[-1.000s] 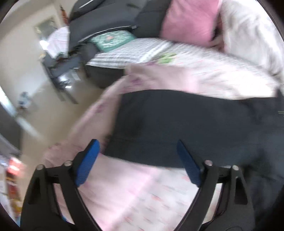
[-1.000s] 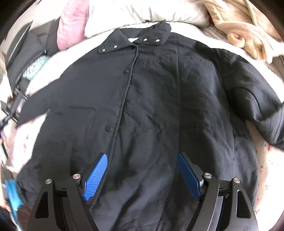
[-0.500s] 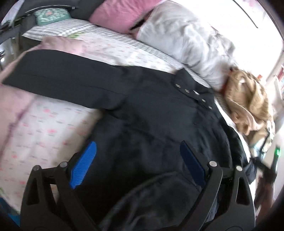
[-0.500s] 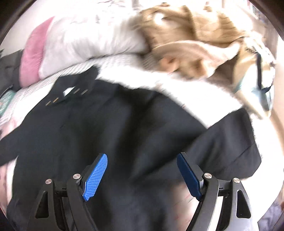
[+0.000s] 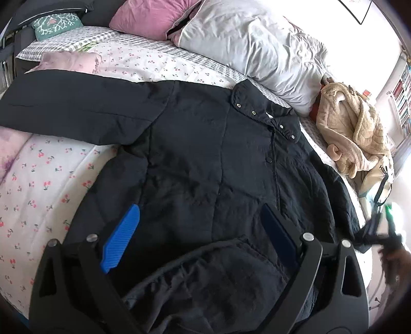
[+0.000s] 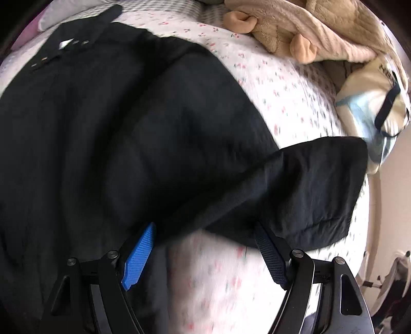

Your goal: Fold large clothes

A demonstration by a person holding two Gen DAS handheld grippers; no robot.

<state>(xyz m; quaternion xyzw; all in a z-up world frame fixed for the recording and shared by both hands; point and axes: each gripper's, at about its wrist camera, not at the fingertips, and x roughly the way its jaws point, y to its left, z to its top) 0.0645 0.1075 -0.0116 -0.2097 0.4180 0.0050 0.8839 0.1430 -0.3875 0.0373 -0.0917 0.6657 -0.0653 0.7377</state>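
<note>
In the left wrist view, a second earlier the camera had faced the bed's far corner and the floor, with only one sleeve of the black quilted jacket (image 5: 205, 154) crossing the frame; half a second earlier it had swung onto the jacket's body; now nearly the whole front showed, lying flat on the cherry-print bedspread (image 5: 38, 185), collar (image 5: 267, 115) toward the white pillow (image 5: 257, 51), one sleeve stretched out to the left below the pink pillow (image 5: 151, 18); a beige fleece garment (image 5: 354, 133) lay heaped at the right edge of the bed; the left gripper (image 5: 200, 236) hung over the lower front of the jacket, its jaws wide apart and pressing on nothing; a dark folded part of the cloth lay low between them, though whether it touched them could not be told.

In the right wrist view, a second earlier the camera had looked straight down the buttoned front; half a second earlier it had turned toward the other sleeve and the beige garment; now that sleeve (image 6: 308, 185) ran across the frame toward the right, its cuff close to a cream bag (image 6: 370, 108); the right gripper (image 6: 205, 251) stood with jaws wide, gripping nothing; the sleeve's lower edge lay just above the two blue pads (image 6: 140, 254), and blurred bedspread showed between them.
</note>
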